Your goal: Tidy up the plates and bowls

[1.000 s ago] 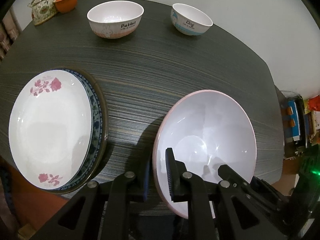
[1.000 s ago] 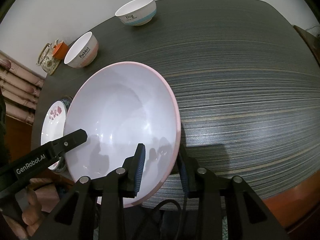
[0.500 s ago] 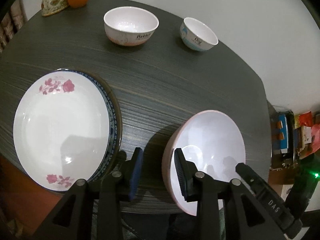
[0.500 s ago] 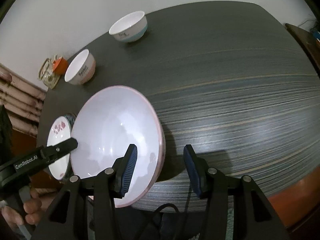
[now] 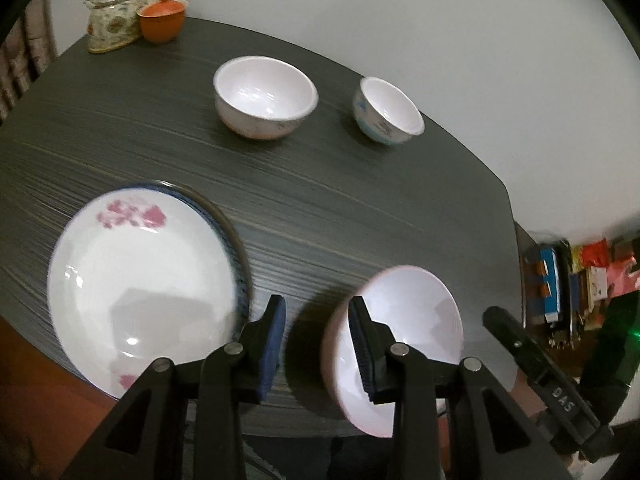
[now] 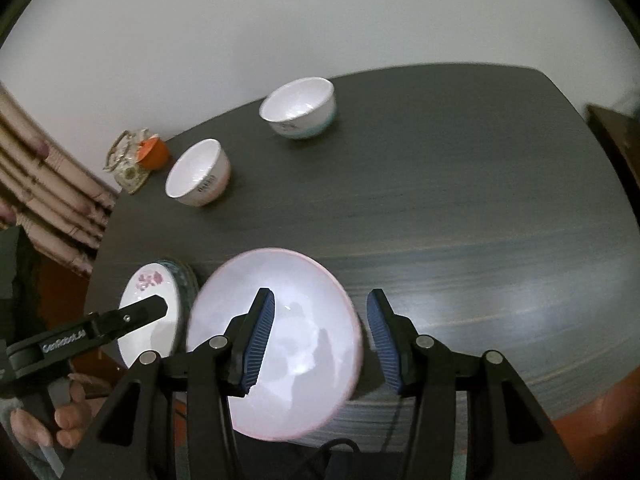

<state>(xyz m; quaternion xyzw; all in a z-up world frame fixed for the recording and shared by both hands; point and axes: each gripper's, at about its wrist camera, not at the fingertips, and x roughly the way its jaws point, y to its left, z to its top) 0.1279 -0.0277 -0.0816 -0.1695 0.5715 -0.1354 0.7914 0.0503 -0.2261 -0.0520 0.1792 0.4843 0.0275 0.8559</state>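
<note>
so the big pink-rimmed bowl (image 6: 276, 340) sits on the worktop (image 6: 460, 208) near its front edge, right under both grippers, left gripper (image 5: 316, 344) and right gripper (image 6: 320, 340) each straddling a rim with jaws parted, holding nothing.

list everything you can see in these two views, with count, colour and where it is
large bowl: 1, white with pink rim, near table edge, between the grippers
rose plate: 1, white with pink flowers, near left, stacked on another plate
blue-rimmed plate: 1, blue pattern, under the rose plate
pink-banded bowl: 1, white and pink, far side
blue-banded bowl: 1, white and blue, far side, right of the pink-banded bowl
teapot: 1, floral, far left corner
orange cup: 1, beside the teapot
table: 1, dark wood grain
curtain: 1, pinkish, left
left gripper: black, blue pads, open
right gripper: black, blue pads, open
hand: 1, holding the left gripper
</note>
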